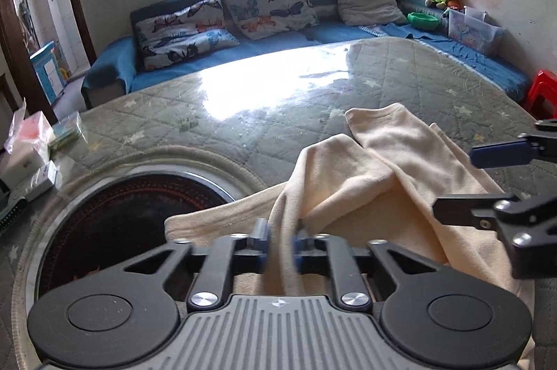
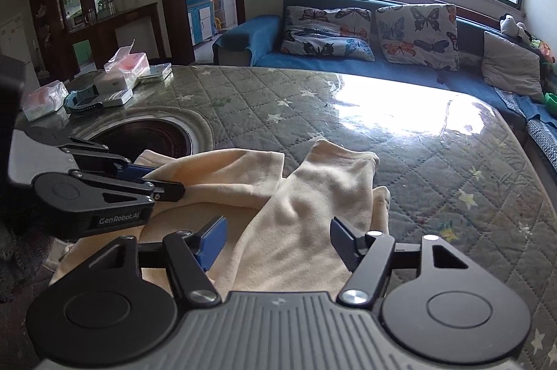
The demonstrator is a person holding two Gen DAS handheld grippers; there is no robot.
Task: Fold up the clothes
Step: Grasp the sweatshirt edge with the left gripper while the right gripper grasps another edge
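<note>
A crumpled cream garment (image 1: 376, 182) lies on the quilted table near its front edge, partly over the round black heater. My left gripper (image 1: 281, 243) is shut on a raised fold of the cream garment, with cloth pinched between its blue pads. In the right wrist view the same cream garment (image 2: 299, 209) spreads under my right gripper (image 2: 275, 239), which stands open just above the cloth with nothing between its fingers. The left gripper (image 2: 153, 178) shows at the left of that view, clamped on the cloth edge. The right gripper (image 1: 452, 182) enters the left wrist view from the right.
The round black heater (image 1: 125, 220) is set into the quilted table (image 1: 243, 112) at the left. Boxes and packets (image 2: 104, 84) sit at the table's far left corner. A blue sofa with butterfly cushions (image 1: 264, 4) runs behind the table, and a red stool (image 1: 541, 91) stands at the right.
</note>
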